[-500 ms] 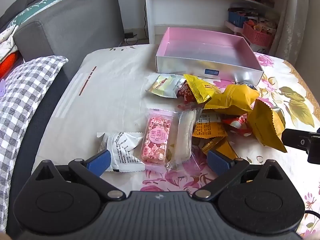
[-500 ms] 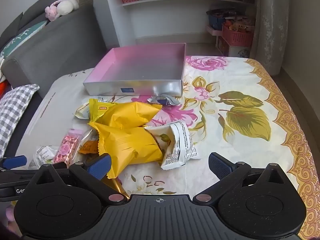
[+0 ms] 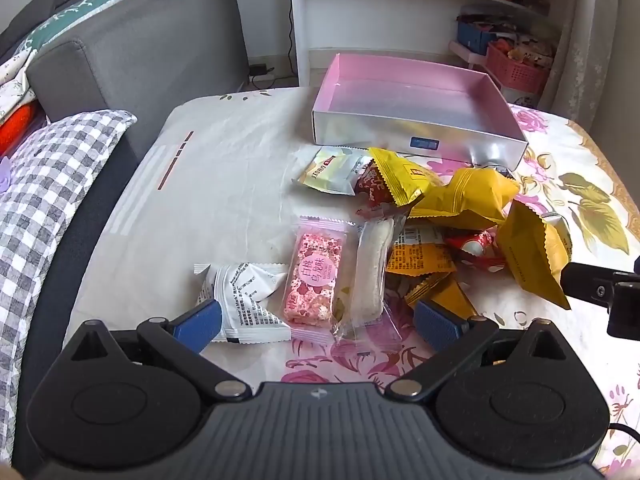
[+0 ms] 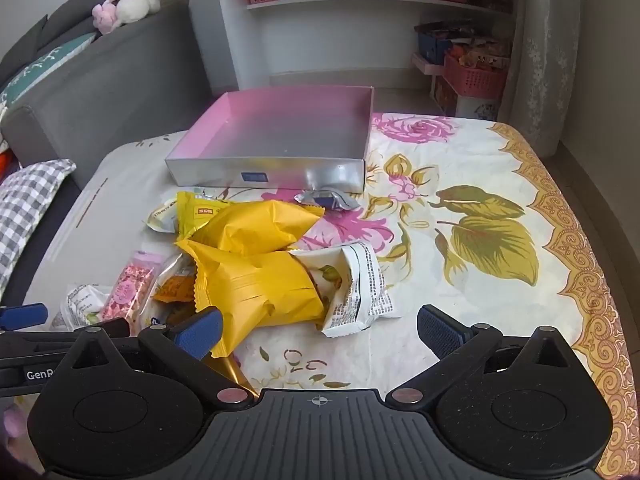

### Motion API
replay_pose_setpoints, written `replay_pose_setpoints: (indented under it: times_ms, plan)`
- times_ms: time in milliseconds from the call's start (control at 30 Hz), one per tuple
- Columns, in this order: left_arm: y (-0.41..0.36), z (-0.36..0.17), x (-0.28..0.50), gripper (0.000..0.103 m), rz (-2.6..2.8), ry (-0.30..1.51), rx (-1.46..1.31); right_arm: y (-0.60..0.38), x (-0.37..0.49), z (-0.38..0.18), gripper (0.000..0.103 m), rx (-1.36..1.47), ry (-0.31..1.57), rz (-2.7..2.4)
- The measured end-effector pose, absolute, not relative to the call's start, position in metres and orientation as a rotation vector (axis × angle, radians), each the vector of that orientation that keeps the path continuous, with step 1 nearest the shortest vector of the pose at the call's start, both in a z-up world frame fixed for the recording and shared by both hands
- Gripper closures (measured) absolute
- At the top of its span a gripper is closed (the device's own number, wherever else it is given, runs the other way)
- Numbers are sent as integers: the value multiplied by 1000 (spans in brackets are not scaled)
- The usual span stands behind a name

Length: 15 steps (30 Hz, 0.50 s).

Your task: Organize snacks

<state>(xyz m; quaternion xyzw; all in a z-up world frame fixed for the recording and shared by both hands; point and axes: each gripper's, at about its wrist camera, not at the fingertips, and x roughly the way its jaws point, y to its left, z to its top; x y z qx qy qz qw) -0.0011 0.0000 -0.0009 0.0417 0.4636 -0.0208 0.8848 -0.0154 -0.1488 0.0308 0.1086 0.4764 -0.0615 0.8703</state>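
Note:
A pile of snack packets lies on the table in front of an empty silver box with a pink inside (image 3: 416,136) (image 4: 280,170). In the left wrist view my left gripper (image 3: 318,324) is open and empty, just short of a pink nougat packet (image 3: 314,276), a white packet (image 3: 244,300) and a clear-wrapped white bar (image 3: 374,268). Yellow packets (image 3: 468,196) lie further right. In the right wrist view my right gripper (image 4: 318,326) is open and empty, near a big yellow packet (image 4: 260,288) and a white printed packet (image 4: 356,292).
The table has a floral cloth (image 4: 480,240). A grey sofa (image 3: 140,56) with a checked cushion (image 3: 36,200) stands left. A white shelf unit (image 4: 360,20) and pink baskets (image 4: 472,76) stand behind. The left gripper's body shows at the left edge of the right wrist view (image 4: 24,314).
Both grippers have barely moved; the packets lie as before.

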Motion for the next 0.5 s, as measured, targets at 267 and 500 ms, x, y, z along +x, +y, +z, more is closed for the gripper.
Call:
replay_pose_setpoints:
  times_ms: [267, 500]
  plan:
    - [1, -1, 0, 0, -44, 967, 86, -148, -15, 33, 0, 222, 999, -130]
    - [0, -2, 1, 0, -44, 968, 86, -149, -15, 34, 0, 222, 1000, -129]
